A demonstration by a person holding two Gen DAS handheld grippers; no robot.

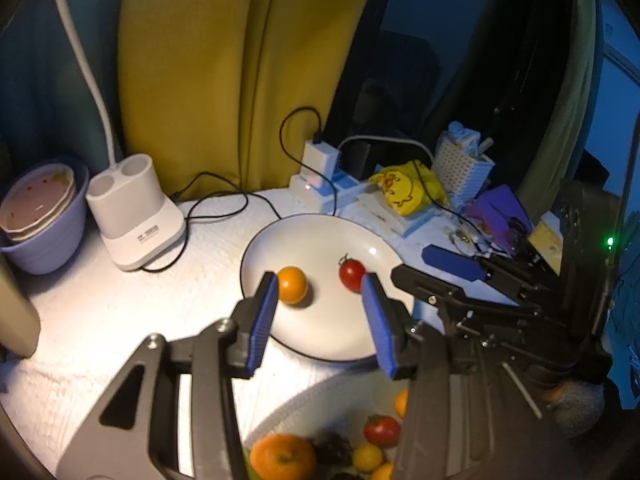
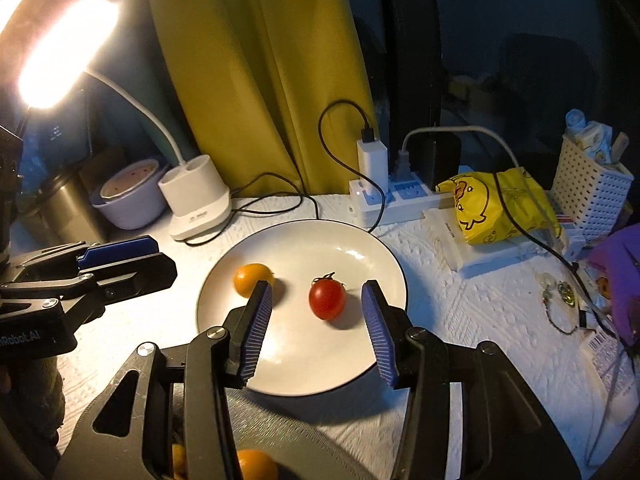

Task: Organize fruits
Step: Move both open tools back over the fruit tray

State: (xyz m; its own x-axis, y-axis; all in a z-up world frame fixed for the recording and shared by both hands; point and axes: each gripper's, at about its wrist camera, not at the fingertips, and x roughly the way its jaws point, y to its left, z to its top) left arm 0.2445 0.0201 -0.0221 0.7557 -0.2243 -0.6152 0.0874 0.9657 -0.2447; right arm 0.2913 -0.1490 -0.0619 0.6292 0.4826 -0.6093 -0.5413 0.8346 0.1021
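Fruit bowl (left view only), both hand-held grippers spread, empty, above plate.

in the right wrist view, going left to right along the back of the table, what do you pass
pale lilac bowl → white desk lamp base → white power strip with plugged chargers → yellow duck-print bag → white perforated plastic basket

Your small orange at nine o'clock, stemmed red tomato mid-plate, apart, on white plate.
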